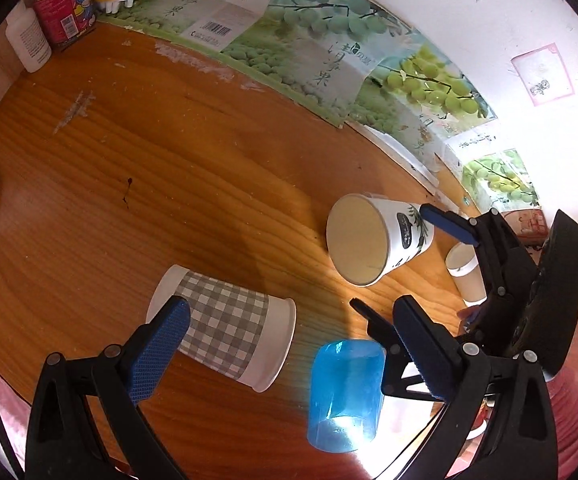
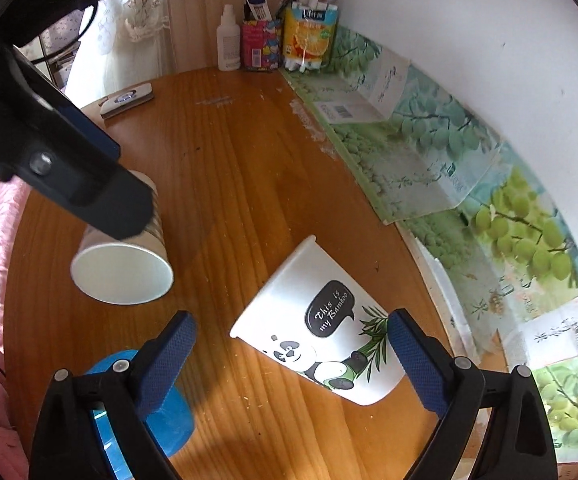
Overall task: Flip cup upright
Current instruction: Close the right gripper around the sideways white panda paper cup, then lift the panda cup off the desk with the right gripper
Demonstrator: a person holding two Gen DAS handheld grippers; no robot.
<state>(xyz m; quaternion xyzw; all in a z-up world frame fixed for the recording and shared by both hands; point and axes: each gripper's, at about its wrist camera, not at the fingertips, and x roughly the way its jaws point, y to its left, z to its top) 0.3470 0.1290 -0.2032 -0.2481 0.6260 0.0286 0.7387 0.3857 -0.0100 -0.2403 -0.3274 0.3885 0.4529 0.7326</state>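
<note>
A panda cup [image 2: 321, 330] lies on its side on the wooden table [image 2: 229, 168], mouth toward the near right, base toward the far left; its speech bubble reads "This is my Bamboo". The right gripper [image 2: 289, 354] is spread wide around it, its right pad [image 2: 413, 360] against the cup's wall near the bamboo print and its left pad [image 2: 165, 360] well apart from the cup. Left of it a checked cup [image 1: 225, 330] also lies on its side, and the left gripper [image 1: 293, 346], likewise spread, hangs over it with one pad [image 1: 161, 344] across the checked band. A blue cup [image 1: 345, 394] stands mouth down near the table's near edge, between the two grippers and partly hidden by their frames. In the left view another pale cup [image 1: 465, 276] shows behind the right gripper's arm, mostly covered. At the far end stand a white bottle [image 2: 228, 44], a red tin [image 2: 260, 46] of pens and an orange juice carton [image 2: 309, 38], their labels too small to read. A flat white device [image 2: 127, 100] lies at the far left. Grape posters [image 2: 429, 152] with Chinese writing and a barcode line the right wall.
</note>
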